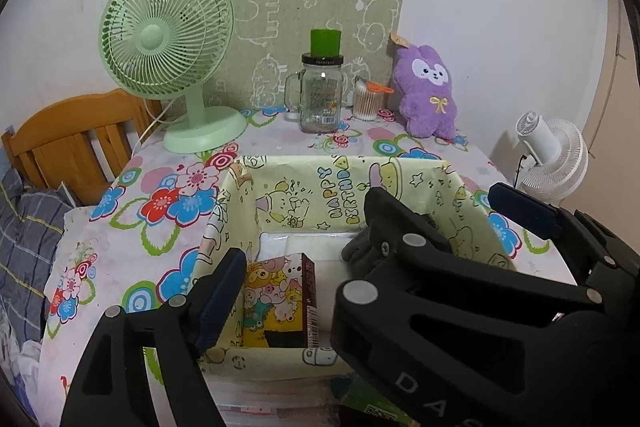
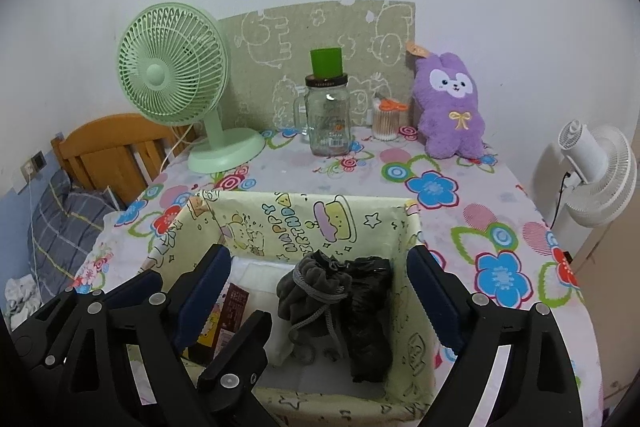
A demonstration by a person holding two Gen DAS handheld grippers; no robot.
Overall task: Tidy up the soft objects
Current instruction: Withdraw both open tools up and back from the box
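Note:
A yellow birthday-print box [image 2: 304, 223] stands at the table's near edge. Inside it lie a grey drawstring pouch [image 2: 312, 291], a black soft bundle [image 2: 370, 311] and a small cartoon carton [image 1: 276, 299]. My right gripper [image 2: 318, 287] hangs open above the pouch and bundle, its blue pads apart from both. My left gripper [image 1: 316, 267] is open over the box's left half by the carton, holding nothing. The two grippers overlap, and black fingers [image 1: 400, 247] hide most of the pouch [image 1: 356, 251] in the left wrist view. A purple plush rabbit [image 2: 452, 107] sits upright at the back right.
On the floral tablecloth [image 2: 460, 211] at the back stand a green desk fan [image 2: 176, 79], a glass jar with a green cap [image 2: 328, 123] and a cotton swab holder [image 2: 386, 125]. A white fan [image 2: 596, 171] is off the right edge, a wooden headboard [image 2: 108, 143] to the left.

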